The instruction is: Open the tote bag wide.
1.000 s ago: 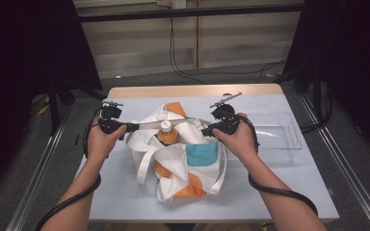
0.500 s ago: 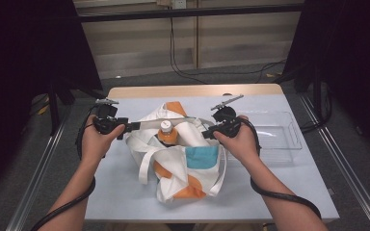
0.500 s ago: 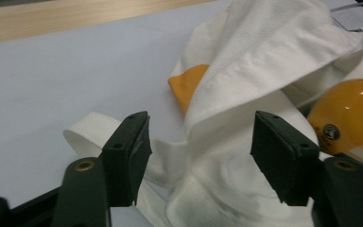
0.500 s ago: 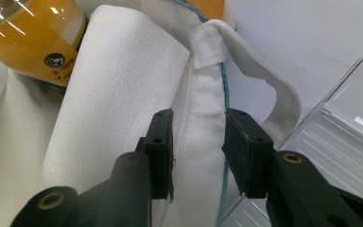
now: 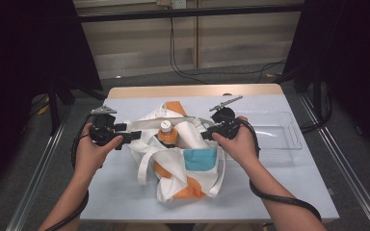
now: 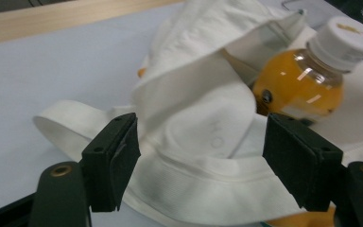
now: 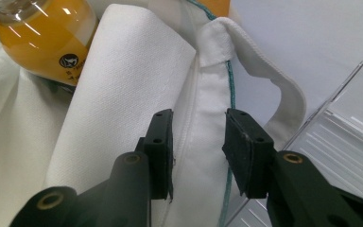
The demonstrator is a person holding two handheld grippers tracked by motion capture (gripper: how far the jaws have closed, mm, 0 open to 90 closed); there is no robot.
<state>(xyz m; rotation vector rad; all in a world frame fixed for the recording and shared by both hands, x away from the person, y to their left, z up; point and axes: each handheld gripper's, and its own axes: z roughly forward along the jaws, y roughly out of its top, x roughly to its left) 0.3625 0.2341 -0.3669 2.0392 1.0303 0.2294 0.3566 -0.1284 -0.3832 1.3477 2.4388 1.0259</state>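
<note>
High view: limp, light cloth bag [image 5: 183,159] around a bottle [image 5: 167,134], best gripped at its hem; left gripper [image 5: 134,136] just opened, empty; right gripper [image 5: 206,135] pinching the bag's rim.

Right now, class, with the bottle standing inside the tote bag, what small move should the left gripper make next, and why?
Probably draw the left gripper back from the tote bag. Its fingers have just been opening and stand apart from the white fabric between them, while the right gripper pinches the bag's rim. The orange drink bottle stands upright inside, so this side looks finished.
</note>
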